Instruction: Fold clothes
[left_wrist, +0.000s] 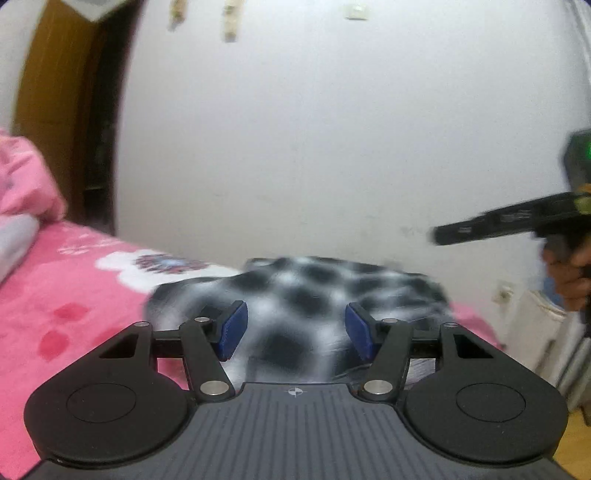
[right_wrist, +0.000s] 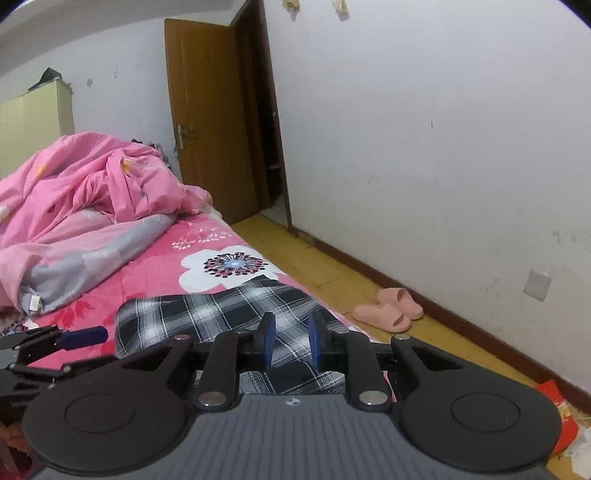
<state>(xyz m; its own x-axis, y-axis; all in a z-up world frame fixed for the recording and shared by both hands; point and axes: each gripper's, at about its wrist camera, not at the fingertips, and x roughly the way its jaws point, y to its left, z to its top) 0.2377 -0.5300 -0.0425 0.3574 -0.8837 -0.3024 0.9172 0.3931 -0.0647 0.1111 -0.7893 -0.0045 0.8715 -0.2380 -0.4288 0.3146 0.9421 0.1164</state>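
From the left wrist camera: no readable writing anywhere, only a small crosshair mark (left_wrist: 297, 391) printed on the ribbed grey body. The left gripper (left_wrist: 295, 330) hangs with its blue pads (left_wrist: 233, 328) spread wide, nothing between them. Beyond them lies the checked garment (left_wrist: 295, 291), black, white and grey, blurred here, folded into a flattish block on the pink bedsheet (left_wrist: 55, 306), near the bed's edge by the white wall (left_wrist: 332, 129). A white flower print (left_wrist: 147, 267) sits on the sheet just beyond the cloth. At the right edge, the right gripper (left_wrist: 439, 236) juts in, black and smeared by blur, a hand (left_wrist: 570, 275) wrapped around its handle.

Now the right wrist camera, much sharper. Again no brand or label to read. The right gripper (right_wrist: 290, 341) has its blue pads (right_wrist: 266, 341) drawn close, a narrow gap between them, empty; the cloth lies behind and below. The checked garment (right_wrist: 207, 314) shows thin white lines crossing dark squares, soft woven fabric, edges fairly neat. The left gripper (right_wrist: 83, 338) pokes in from the left, one blue pad showing just beside the cloth. A rumpled pink duvet (right_wrist: 85, 184) heaps at the far end of the bed. Pink rubber slippers (right_wrist: 388, 308) sit on the yellow floor (right_wrist: 314, 266) by the wall; a wooden door (right_wrist: 210, 118) stands open.
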